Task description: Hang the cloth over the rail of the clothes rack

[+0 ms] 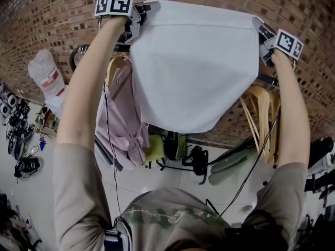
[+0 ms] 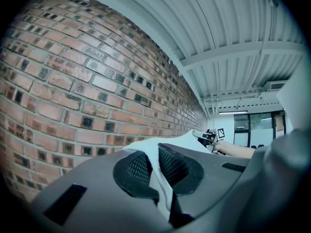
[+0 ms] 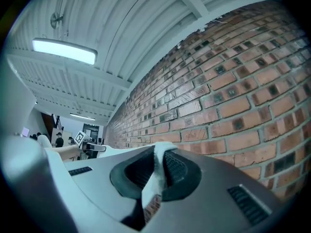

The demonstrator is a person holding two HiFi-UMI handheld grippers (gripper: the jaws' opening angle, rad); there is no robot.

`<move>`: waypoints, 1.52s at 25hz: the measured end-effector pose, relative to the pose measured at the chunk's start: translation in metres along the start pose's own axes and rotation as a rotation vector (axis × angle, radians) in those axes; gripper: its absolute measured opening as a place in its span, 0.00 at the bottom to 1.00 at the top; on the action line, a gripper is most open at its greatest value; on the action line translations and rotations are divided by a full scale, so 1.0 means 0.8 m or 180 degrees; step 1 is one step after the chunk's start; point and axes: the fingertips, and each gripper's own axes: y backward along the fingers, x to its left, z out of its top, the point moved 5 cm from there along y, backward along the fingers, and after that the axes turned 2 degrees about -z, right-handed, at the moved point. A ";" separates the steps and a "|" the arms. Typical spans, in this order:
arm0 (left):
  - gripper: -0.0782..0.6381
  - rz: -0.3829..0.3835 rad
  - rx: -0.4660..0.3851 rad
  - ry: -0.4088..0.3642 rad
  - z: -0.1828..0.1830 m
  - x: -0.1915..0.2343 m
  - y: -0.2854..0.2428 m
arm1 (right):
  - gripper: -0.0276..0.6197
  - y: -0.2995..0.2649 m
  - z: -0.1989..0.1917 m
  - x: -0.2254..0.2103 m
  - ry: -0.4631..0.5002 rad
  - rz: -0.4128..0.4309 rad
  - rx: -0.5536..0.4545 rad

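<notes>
The wide white fabric cloth (image 1: 193, 67) hangs stretched above the dark metal rail (image 1: 266, 80), its 2 top corners pinched by the left tongs (image 1: 137, 15) and right tongs (image 1: 263, 35). The next move is probably to lower it across the rail.

No legible text anywhere; shirt print (image 1: 157, 213) too blurred.
</notes>
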 end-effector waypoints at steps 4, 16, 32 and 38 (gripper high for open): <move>0.13 0.0020 0.0133 0.0053 -0.017 0.010 -0.013 | 0.08 -0.012 -0.011 -0.016 -0.0022 -0.0050 0.0054; 0.13 0.0129 0.0361 -0.0056 -0.033 0.023 -0.031 | 0.08 -0.031 -0.067 -0.044 -0.0344 -0.0141 0.0251; 0.13 0.0066 0.0501 -0.0227 -0.048 0.033 -0.059 | 0.08 -0.040 -0.077 -0.031 -0.0249 -0.0005 0.0397; 0.21 -0.0055 0.0440 -0.0048 -0.051 0.033 -0.064 | 0.08 -0.043 -0.079 -0.019 -0.0161 0.0127 0.0444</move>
